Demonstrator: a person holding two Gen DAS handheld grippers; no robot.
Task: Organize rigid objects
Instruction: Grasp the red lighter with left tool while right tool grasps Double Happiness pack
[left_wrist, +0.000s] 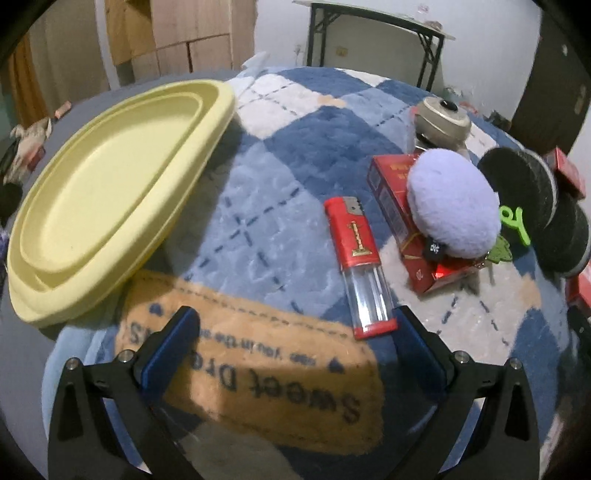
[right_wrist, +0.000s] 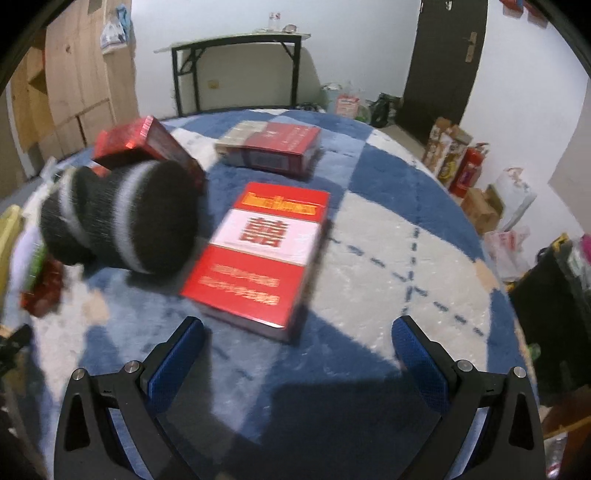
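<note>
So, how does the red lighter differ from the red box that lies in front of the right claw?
The lighter is slim and narrow; the red box is wide and flat. The lighter has a clear lower half and a metal top; the box is opaque, with a white band and red characters. The lighter lies by the left claw, the box before the right claw. Both are mostly red, lie flat on the blanket, and are not gripped.
</note>
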